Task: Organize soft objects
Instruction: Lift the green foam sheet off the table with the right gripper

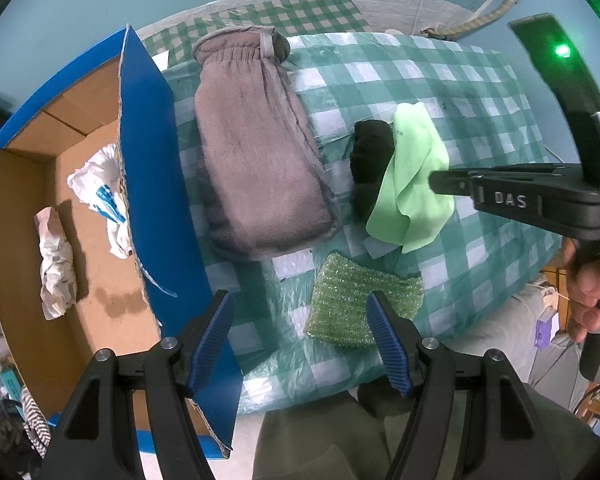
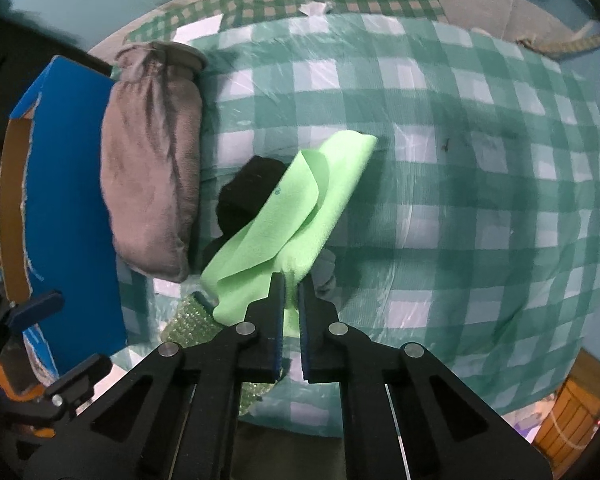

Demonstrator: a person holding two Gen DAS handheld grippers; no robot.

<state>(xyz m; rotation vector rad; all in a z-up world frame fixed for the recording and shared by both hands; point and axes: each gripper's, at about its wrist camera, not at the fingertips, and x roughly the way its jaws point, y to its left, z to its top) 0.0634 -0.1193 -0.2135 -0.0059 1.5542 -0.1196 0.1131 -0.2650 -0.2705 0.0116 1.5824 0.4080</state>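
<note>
Box (image 1: 148, 184): far left, its open top waiting for soft things.
My left gripper (image 1: 300, 340): fingers wide apart, holding nothing.
Green cloth (image 2: 296, 208): pinched in my right gripper (image 2: 291, 284), stretching away up-right; box lies left.

— What is being held at the bottom of the frame?

— A light green cloth (image 2: 300, 216) is being pinched between the narrowly closed jaws of the right gripper (image 2: 291, 284), its loose end being draped up and left across a black soft item (image 2: 248, 196).

— And around it?

— A grey plush mitt (image 2: 152, 160) is being seen lying just left, against a blue-sided cardboard box (image 2: 72, 208). A glittery green scrubber (image 2: 188, 320) is being partly hidden under the cloth. Everything is resting on a green-and-white checked tablecloth (image 2: 460, 160).
</note>
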